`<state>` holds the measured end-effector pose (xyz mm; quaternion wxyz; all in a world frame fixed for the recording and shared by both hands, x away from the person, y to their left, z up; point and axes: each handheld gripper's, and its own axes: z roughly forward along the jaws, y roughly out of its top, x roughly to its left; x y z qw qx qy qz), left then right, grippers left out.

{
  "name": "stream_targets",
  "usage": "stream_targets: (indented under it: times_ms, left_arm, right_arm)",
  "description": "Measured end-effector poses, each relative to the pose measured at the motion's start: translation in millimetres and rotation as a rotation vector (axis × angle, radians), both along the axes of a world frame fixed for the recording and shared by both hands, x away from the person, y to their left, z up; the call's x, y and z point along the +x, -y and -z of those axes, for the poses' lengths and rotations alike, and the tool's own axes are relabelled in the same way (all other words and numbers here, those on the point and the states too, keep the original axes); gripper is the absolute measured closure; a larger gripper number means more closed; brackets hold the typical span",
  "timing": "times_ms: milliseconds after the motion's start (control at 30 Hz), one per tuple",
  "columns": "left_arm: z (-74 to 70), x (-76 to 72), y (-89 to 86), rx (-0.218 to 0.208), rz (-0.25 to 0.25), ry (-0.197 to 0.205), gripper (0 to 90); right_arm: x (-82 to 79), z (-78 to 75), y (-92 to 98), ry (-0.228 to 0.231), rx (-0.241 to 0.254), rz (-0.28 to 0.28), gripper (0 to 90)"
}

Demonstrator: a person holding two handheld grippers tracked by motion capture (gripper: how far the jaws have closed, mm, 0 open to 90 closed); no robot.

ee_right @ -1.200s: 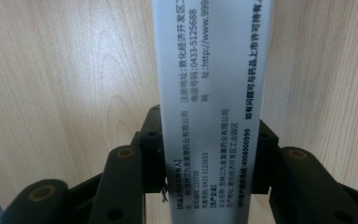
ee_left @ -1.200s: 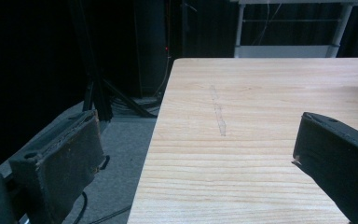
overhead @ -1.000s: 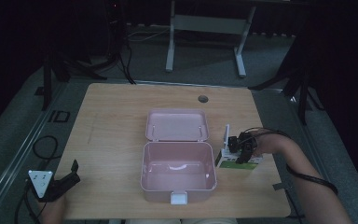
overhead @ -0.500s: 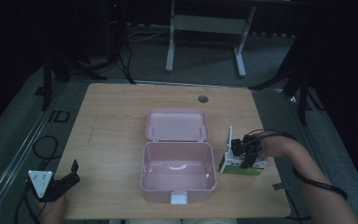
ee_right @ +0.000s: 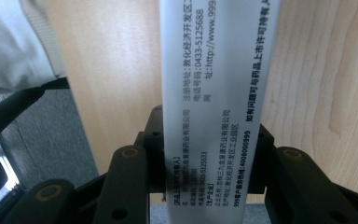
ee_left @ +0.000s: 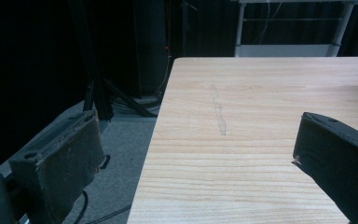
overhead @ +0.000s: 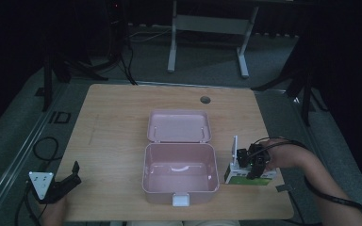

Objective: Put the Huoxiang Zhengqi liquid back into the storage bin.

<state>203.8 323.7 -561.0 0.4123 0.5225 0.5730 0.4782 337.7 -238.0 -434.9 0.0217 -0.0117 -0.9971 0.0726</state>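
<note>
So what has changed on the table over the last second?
The right hand-held gripper, shut on the white-and-green carton, has carried it a little toward the near edge, right of the open pink box. The box and the left hand-held gripper, jaws open, stayed put.

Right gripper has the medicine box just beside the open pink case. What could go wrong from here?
The right gripper pinches the medicine box by its narrow sides, so it may twist or slip. The pink case wall is close, and the box could catch on it going in. The left gripper sits far off, open, so nothing steadies the case.
</note>
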Motion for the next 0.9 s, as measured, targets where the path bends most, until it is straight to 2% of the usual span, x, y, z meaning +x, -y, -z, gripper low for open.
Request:
stream_targets:
  times_ms: [33, 367, 667, 767, 900]
  left_arm:
    - [0.0, 0.0, 0.0, 0.000, 0.000, 0.000, 1.7]
    - [0.1, 0.2, 0.4, 0.004, -0.002, -0.003, 1.6]
    - [0.2, 0.4, 0.6, 0.005, -0.001, -0.002, 1.6]
    - [0.2, 0.5, 0.9, 0.007, 0.000, -0.003, 1.6]
    - [0.2, 0.6, 1.1, 0.009, 0.000, -0.007, 1.6]
  right_arm:
    - [-5.5, -4.6, -0.7, 0.001, 0.002, -0.006, 62.5]
    - [-20.5, -38.1, -0.1, 0.006, 0.008, 0.005, 62.5]
    - [-23.1, -67.3, -1.4, 0.023, -0.021, 0.040, 62.5]
    - [-22.9, -76.9, -2.9, 0.018, -0.015, 0.050, 62.6]
    - [-24.6, -89.2, -9.4, 0.035, -0.016, 0.049, 62.6]
